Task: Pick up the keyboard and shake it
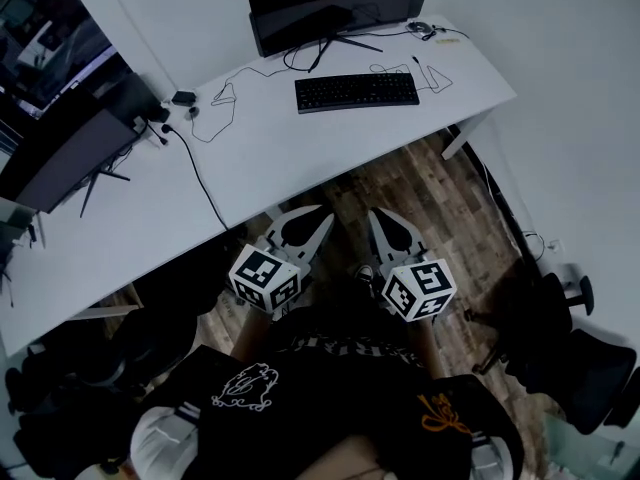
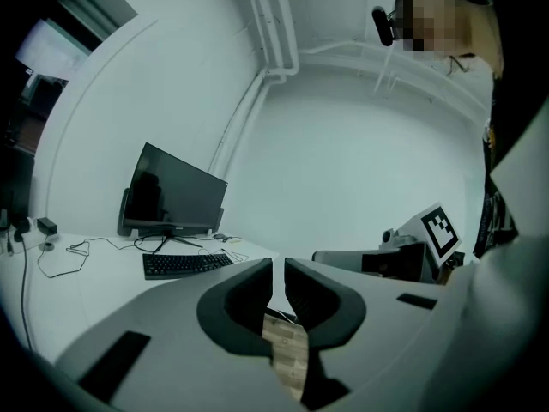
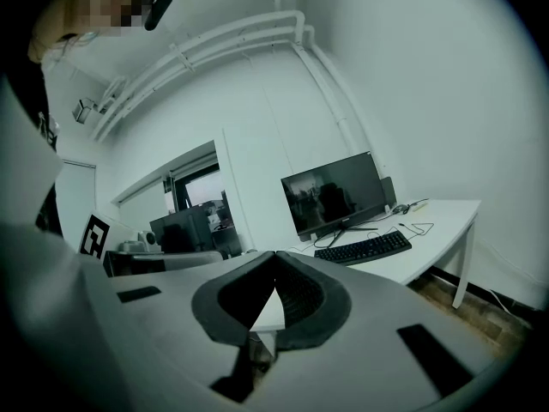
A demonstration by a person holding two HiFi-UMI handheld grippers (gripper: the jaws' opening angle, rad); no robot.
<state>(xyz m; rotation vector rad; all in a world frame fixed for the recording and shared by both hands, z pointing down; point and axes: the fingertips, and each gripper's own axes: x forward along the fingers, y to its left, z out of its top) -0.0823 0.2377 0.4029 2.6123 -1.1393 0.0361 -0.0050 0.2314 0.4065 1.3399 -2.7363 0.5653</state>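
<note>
A black keyboard (image 1: 357, 91) lies flat on the white desk (image 1: 300, 153), in front of a dark monitor (image 1: 330, 3). Both grippers hang close to my body over the wooden floor, well short of the desk's near edge and far from the keyboard. My left gripper (image 1: 326, 213) is shut with nothing between its jaws, only a thin slit showing (image 2: 278, 266). My right gripper (image 1: 373, 213) is shut too, its tips meeting (image 3: 275, 254) on nothing. The keyboard (image 2: 187, 264) sits far ahead to the left in the left gripper view and ahead to the right (image 3: 363, 248) in the right gripper view.
A second monitor (image 1: 60, 148) stands on the desk at the left. Thin cables (image 1: 195, 163) trail across the desktop and small items (image 1: 422, 28) lie by the far right corner. A desk leg (image 1: 455, 143) and a black office chair (image 1: 590, 358) are on the right.
</note>
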